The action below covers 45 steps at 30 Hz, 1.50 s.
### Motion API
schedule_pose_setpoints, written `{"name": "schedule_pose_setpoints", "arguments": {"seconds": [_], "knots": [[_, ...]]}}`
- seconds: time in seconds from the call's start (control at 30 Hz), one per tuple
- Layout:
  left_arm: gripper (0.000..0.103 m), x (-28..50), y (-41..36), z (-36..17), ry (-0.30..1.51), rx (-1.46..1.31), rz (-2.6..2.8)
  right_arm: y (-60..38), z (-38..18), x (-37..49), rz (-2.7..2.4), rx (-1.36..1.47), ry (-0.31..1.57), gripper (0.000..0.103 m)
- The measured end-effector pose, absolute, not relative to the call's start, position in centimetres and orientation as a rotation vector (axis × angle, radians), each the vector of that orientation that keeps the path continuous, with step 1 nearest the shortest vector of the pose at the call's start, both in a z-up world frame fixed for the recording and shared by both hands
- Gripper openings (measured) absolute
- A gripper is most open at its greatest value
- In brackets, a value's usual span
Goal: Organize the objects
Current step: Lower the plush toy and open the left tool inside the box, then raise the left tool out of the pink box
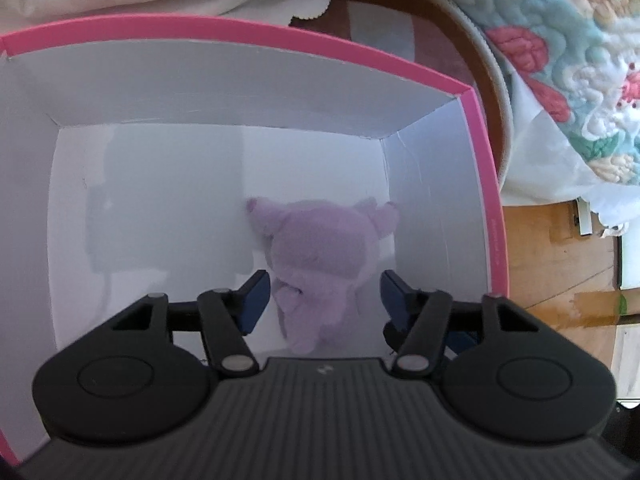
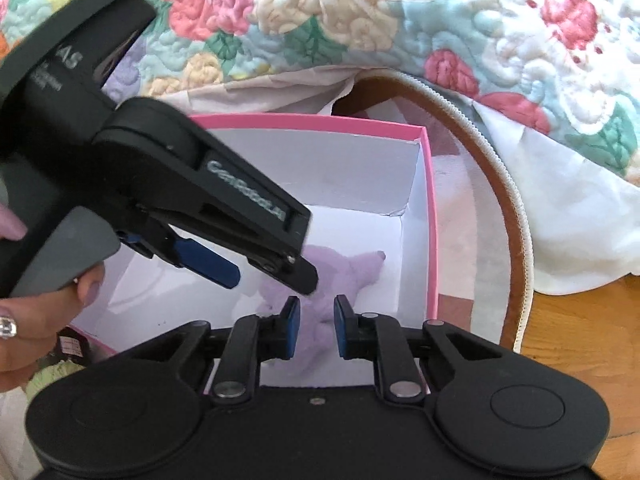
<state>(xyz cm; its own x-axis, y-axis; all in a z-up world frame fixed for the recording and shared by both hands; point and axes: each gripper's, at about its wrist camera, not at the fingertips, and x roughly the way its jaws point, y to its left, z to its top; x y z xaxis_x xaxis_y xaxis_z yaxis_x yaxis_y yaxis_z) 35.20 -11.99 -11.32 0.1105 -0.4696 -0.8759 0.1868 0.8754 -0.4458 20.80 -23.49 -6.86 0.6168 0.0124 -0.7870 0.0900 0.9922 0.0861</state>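
A purple plush toy [image 1: 320, 256] lies on the white floor of a pink-rimmed box [image 1: 484, 184], near its right wall. My left gripper [image 1: 324, 300] is open inside the box, its blue pads on either side of the plush with gaps, not squeezing it. In the right wrist view the same plush [image 2: 352, 268] lies in the box [image 2: 428, 216], partly hidden by the left gripper [image 2: 264, 276] reaching in from the left. My right gripper [image 2: 317, 328] hovers over the box's near edge, jaws narrowly apart and empty.
A floral quilt [image 2: 360, 20] and white cloth [image 2: 580, 220] lie behind and right of the box. A round brown tray rim [image 2: 516, 216] curves past the box's right side. Wooden floor [image 2: 580, 328] shows at right.
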Motion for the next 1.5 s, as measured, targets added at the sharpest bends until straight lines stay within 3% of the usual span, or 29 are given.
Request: {"name": "schedule_pose_setpoints", "arguments": {"seconds": [0.2,0.33,0.47,0.87,1.23,1.37,1.5], "knots": [[0.031,33.5,-13.8,-12.7,1.391,-0.106,-0.397,-23.4,-6.2,19.5,0.03,0.16,0.859,0.022],[0.023,33.4,-14.7,-12.7,1.385,-0.162,-0.409,-23.3,-5.8,18.8,0.024,0.132,0.855,0.026],[0.008,33.3,-16.0,-12.5,1.372,-0.189,-0.422,-23.7,-5.9,18.7,0.014,0.127,0.862,0.027],[0.011,33.8,-16.6,-10.2,1.261,-0.072,-0.44,-24.7,-5.9,18.8,-0.018,0.133,0.872,0.027],[0.034,26.6,-10.9,-3.8,1.22,0.005,-0.48,-22.1,-3.9,16.6,0.027,0.188,0.893,0.032],[0.047,26.4,-11.5,-0.9,1.196,0.026,-0.475,-20.8,-1.8,15.0,0.042,0.161,0.886,0.039],[0.048,24.3,-9.4,1.8,1.181,0.043,-0.463,-19.8,0.7,13.1,0.049,0.155,0.868,0.047]]}}
